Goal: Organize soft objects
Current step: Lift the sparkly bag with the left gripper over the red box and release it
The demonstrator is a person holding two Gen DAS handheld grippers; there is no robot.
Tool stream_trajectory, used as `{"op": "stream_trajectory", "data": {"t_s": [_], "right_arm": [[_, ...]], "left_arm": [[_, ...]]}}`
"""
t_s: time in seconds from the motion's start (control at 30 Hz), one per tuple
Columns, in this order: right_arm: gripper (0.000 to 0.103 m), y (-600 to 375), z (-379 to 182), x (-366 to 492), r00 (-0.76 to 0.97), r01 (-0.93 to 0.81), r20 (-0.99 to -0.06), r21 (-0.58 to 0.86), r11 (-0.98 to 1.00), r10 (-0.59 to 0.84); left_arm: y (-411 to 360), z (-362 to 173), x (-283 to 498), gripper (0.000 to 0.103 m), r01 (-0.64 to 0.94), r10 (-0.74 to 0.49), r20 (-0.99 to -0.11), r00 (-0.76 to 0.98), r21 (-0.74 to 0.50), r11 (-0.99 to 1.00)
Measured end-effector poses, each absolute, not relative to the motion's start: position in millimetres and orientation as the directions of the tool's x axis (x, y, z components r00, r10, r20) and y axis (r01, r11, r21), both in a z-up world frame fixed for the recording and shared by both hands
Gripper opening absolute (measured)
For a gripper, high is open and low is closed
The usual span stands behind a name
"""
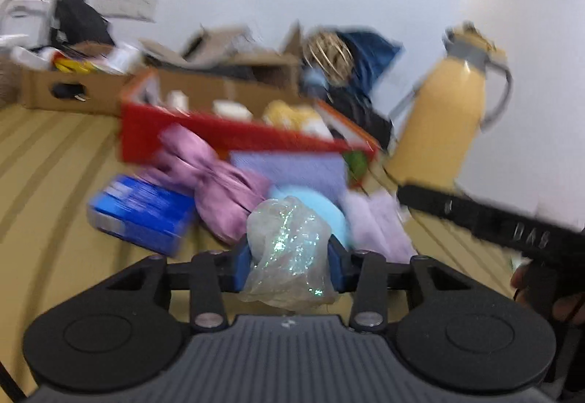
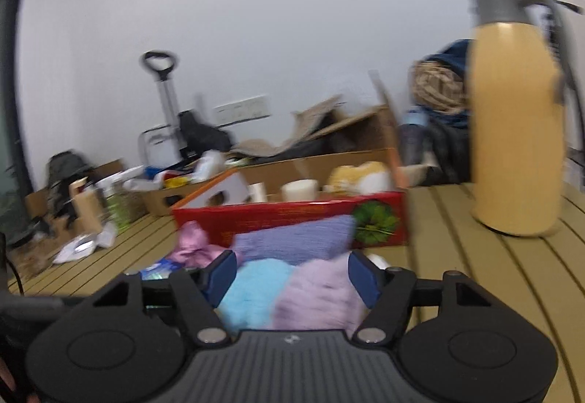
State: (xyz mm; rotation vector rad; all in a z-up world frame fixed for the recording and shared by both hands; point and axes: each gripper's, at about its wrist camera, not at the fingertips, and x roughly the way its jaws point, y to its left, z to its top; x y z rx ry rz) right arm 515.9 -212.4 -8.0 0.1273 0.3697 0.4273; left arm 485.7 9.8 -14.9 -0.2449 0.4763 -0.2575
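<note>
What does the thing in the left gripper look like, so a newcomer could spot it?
Start at the long red cardboard box on the slatted table. Soft items are heaped before it; nearest the camera, the left gripper pinches a crumpled clear plastic bag. Only it is see-through with iridescent glitter.

One red box [image 1: 226,136], one flask [image 1: 444,118]

Open slatted surface [image 1: 55,162] lies clear at 9 o'clock in the left wrist view. At 12 o'clock, the red box [image 1: 226,136] blocks passage, with pink bow [image 1: 215,180], blue packet [image 1: 142,213] and purple cloth [image 1: 292,169] crowded before it. The yellow flask [image 2: 515,125] stands at 2 o'clock; bare slats separate it from the box.
</note>
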Motion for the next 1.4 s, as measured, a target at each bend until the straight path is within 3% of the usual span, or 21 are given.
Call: {"op": "stream_trajectory", "data": {"t_s": [0.27, 0.47, 0.6, 0.67, 0.73, 0.8, 0.87, 1.0, 1.03, 1.07, 1.1, 1.13, 1.27, 1.4], "right_arm": [[0.065, -132, -12, 552, 0.778, -0.468, -0.425, 0.102, 0.878, 0.464], [0.066, -140, -24, 531, 0.881, -0.298, -0.411, -0.098, 0.950, 0.234], [0.064, -166, -34, 533, 0.856, -0.196, -0.496, -0.051, 0.979, 0.146], [0.058, -175, -33, 529, 0.854, -0.199, -0.492, -0.008, 0.980, 0.170], [0.050, -184, -26, 523, 0.822, -0.281, -0.490, 0.097, 0.955, 0.291], [0.052, -196, -16, 517, 0.831, -0.311, -0.437, 0.146, 0.939, 0.344], [0.054, -208, -9, 517, 0.874, -0.254, -0.397, 0.116, 0.960, 0.279], [0.055, -230, -18, 561, 0.866, -0.156, -0.462, 0.108, 0.982, 0.188], [0.053, -235, -24, 574, 0.845, -0.154, -0.496, 0.126, 0.980, 0.197], [0.039, -240, -30, 585, 0.831, -0.170, -0.508, 0.161, 0.972, 0.229], [0.013, -243, -34, 593, 0.819, -0.171, -0.517, 0.196, 0.966, 0.250], [0.007, -247, -39, 600, 0.802, -0.163, -0.532, 0.242, 0.957, 0.271], [0.008, -260, -37, 584, 0.833, -0.159, -0.459, 0.336, 0.928, 0.309], [0.008, -274, -18, 553, 0.878, -0.185, -0.368, 0.331, 0.925, 0.307]], "left_arm": [[80, -14, 486, 0.042, -0.020, -0.123, -0.410, 0.904, -0.329, 0.944], [82, -21, 487, 0.042, 0.033, -0.177, -0.404, 0.897, -0.339, 0.940], [70, -24, 490, 0.042, 0.077, -0.217, -0.407, 0.887, -0.333, 0.940], [63, -23, 484, 0.042, 0.099, -0.233, -0.399, 0.887, -0.328, 0.939], [56, -20, 480, 0.043, 0.127, -0.250, -0.393, 0.885, -0.314, 0.941], [49, -19, 476, 0.043, 0.137, -0.249, -0.392, 0.886, -0.293, 0.946], [44, -19, 477, 0.043, 0.138, -0.249, -0.401, 0.882, -0.285, 0.948], [26, -15, 483, 0.043, 0.154, -0.258, -0.415, 0.873, -0.267, 0.951], [21, -13, 484, 0.043, 0.159, -0.259, -0.419, 0.870, -0.259, 0.953], [16, -12, 485, 0.043, 0.164, -0.261, -0.422, 0.868, -0.253, 0.954], [12, -10, 484, 0.043, 0.168, -0.263, -0.423, 0.867, -0.249, 0.954], [7, -8, 483, 0.043, 0.170, -0.263, -0.424, 0.867, -0.243, 0.955], [-6, 2, 472, 0.043, 0.170, -0.242, -0.417, 0.876, -0.203, 0.964], [-12, 11, 464, 0.043, 0.167, -0.230, -0.404, 0.885, -0.186, 0.968]]}}
